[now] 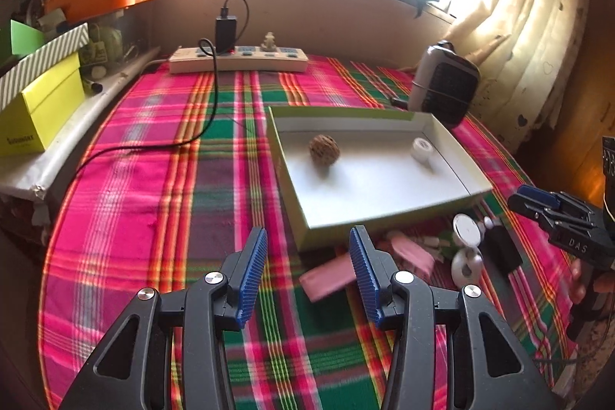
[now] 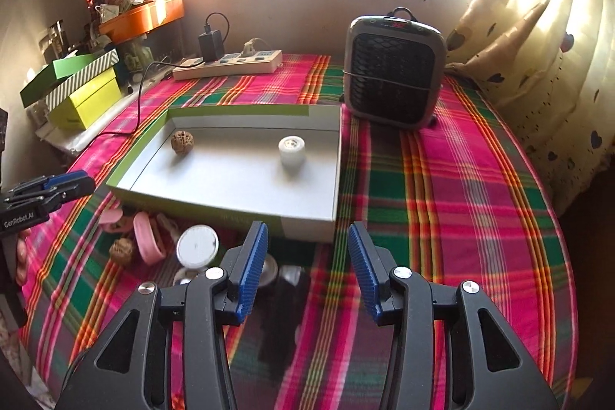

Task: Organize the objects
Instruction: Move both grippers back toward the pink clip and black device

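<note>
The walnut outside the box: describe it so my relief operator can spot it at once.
Find the shallow white box on the plaid cloth. Along its near wall lies a jumble of small items; the walnut sits at its left end, beside a pink band. It is the only brown, wrinkled ball there; its twin lies inside the box.

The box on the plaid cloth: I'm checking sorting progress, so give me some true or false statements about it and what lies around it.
1. The box holds a walnut and a white roll. True.
2. The left gripper is clamped on a pink item. False: its jaws are open and empty.
3. A second walnut lies outside the box. True.
4. The heater stands inside the box. False: it stands on the cloth behind it.
5. The right gripper is open. True.
</note>
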A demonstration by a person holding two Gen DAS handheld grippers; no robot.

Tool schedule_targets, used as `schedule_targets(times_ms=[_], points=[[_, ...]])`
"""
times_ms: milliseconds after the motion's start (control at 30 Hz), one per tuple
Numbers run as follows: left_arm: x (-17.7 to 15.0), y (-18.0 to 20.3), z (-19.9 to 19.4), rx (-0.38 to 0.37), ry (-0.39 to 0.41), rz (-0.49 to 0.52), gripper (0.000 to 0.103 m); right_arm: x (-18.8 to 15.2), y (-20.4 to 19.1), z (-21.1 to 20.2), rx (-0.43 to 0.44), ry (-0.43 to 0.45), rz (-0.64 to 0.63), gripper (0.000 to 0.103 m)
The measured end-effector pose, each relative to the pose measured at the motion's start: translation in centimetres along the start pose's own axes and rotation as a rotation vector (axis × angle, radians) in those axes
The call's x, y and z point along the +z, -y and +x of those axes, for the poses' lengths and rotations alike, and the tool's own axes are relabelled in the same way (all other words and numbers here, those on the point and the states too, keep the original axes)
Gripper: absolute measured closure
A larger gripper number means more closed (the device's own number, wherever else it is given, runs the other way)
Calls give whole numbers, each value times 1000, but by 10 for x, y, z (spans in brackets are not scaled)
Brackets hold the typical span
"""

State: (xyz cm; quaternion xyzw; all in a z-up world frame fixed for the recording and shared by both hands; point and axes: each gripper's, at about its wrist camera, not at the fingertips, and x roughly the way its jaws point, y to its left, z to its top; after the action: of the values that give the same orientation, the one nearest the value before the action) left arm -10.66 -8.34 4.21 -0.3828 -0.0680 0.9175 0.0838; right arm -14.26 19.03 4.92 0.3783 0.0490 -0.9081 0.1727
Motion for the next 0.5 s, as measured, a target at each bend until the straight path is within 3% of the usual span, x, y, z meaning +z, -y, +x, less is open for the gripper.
schedule_targets(times_ms=[500], points=[[-29,5,0,-24,-32,2,57,-37,0,-6,19,-37,25,55]])
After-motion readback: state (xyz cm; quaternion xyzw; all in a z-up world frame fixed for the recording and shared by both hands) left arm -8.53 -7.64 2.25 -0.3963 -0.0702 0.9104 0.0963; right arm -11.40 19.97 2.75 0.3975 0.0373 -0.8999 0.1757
